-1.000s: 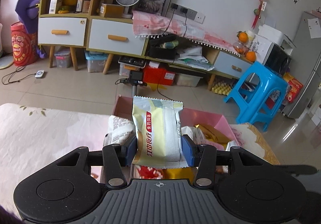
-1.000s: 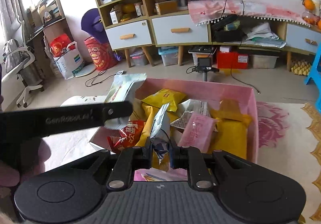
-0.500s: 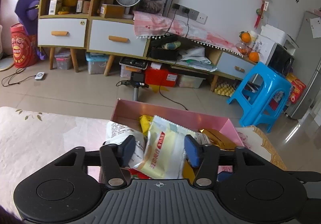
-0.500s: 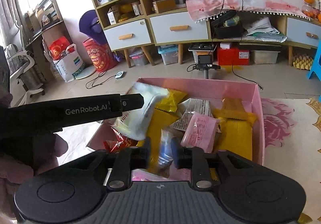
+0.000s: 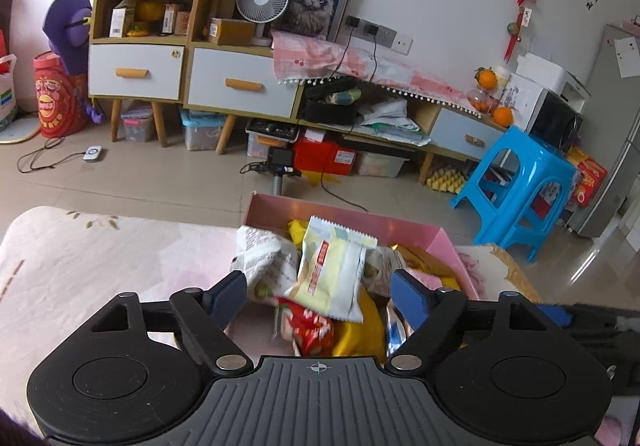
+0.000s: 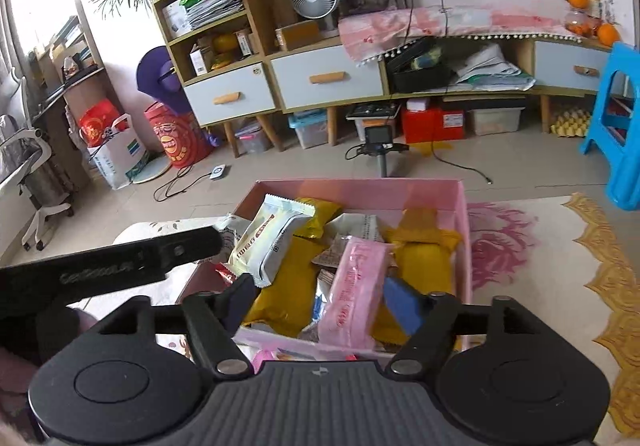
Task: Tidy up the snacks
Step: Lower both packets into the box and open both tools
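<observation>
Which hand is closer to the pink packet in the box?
Right, probably. The right gripper, jaws opening and empty, hangs directly over the pink plastic snack packet in the pink cardboard box. The left gripper sits over the pale yellow and white packet instead.

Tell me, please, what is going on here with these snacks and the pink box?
A person is sorting snacks into a pink box on a patterned cloth, working a pair of tongs in each hand. Both the left tongs and the right tongs are opening above the box, and neither grips anything. A pale yellow-and-white packet lies loose on top of the pile below the left tongs. A pink packet and several yellow packets lie under the right tongs.
</observation>
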`<state>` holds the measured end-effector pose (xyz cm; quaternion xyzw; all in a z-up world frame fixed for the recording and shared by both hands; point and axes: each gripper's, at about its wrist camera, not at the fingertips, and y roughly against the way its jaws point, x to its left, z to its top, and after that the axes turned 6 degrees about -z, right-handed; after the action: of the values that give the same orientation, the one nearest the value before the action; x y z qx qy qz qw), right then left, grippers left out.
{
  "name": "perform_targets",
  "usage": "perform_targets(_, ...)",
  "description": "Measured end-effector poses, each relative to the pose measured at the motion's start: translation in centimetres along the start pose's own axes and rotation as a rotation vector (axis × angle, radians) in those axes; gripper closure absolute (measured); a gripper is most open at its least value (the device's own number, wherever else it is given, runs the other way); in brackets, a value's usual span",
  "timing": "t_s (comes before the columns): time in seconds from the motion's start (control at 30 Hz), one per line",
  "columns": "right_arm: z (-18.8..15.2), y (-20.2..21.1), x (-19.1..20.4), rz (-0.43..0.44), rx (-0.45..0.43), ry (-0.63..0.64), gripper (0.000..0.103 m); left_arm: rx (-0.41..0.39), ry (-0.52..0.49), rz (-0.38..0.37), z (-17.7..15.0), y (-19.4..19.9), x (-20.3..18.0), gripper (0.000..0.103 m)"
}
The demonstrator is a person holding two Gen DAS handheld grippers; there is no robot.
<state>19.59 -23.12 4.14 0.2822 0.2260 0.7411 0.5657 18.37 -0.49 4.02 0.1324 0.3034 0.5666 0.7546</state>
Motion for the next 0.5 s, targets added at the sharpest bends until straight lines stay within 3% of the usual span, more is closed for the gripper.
perform_targets(0.27, -0.7, 3.0, 0.5, -0.062, -0.009, 0.016, 0.019, 0.032, 0.019, 0.044, -1.0, 3.4, -0.4, 0.008)
perform_targets(0.5, -1.9, 4.5, 1.0, -0.087, -0.012, -0.009, 0.01, 0.081, 0.003, 0.082, -2.7, 5.3, -0.5, 0.004)
